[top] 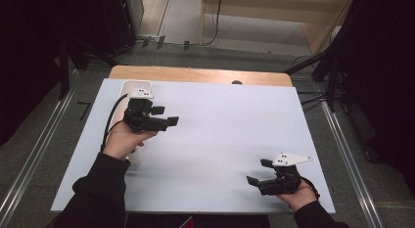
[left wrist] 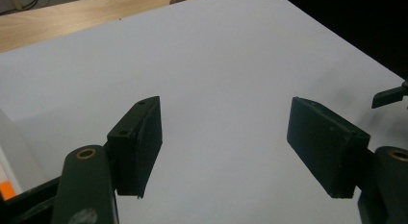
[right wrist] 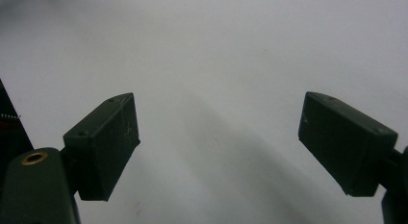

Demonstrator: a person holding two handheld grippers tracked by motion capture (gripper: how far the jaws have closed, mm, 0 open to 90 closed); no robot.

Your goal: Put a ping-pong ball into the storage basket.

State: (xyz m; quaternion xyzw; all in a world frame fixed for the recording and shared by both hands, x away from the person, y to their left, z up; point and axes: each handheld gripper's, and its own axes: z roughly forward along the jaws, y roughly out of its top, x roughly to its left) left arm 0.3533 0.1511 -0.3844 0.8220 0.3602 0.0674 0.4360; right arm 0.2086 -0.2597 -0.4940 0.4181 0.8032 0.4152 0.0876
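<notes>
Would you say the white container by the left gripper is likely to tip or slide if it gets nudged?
The white container looks thin-walled and pale, so probably light and easy to slide on the smooth white table cover. It seems open-topped and long, so tipping seems less likely. The left gripper hides most of it.

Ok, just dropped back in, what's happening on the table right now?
A person holds a pair of tongs in each hand over a white sheet on the table. The left tongs hover near a white container at the far left corner, open with nothing between them. The right tongs sit near the front right edge, also open and holding nothing. Nothing has been picked up at this point.
</notes>
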